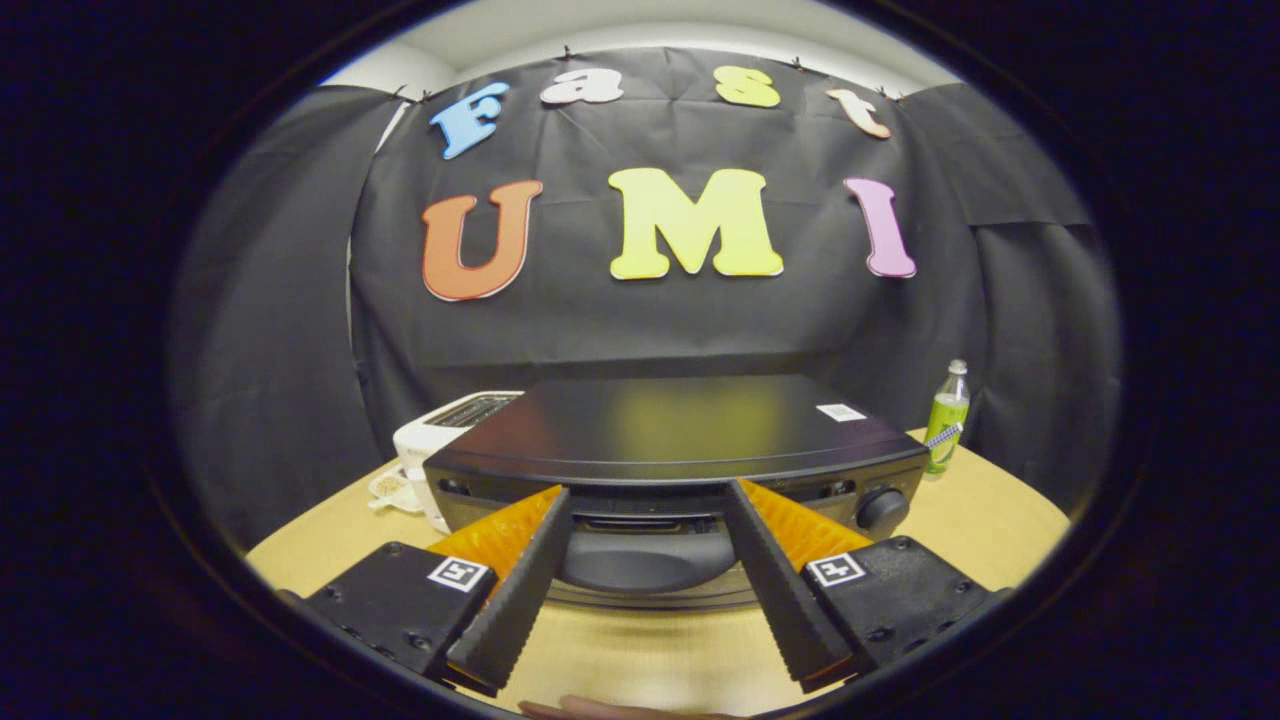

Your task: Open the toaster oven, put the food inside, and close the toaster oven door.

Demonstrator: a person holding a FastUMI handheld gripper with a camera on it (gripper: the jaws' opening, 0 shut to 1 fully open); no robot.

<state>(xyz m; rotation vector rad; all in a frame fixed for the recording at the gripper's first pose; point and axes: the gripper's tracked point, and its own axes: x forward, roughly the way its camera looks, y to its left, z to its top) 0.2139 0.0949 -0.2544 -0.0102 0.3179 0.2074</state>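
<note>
Gripper [648,505] spread wide, fingers flanking the door handle [648,562] of the toaster oven [680,425] on the desk [980,520], nothing gripped.

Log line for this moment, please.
phase: reaching door | gripper: open, straddling toaster oven handle, not touching | door: closed | food: not loaded
</note>
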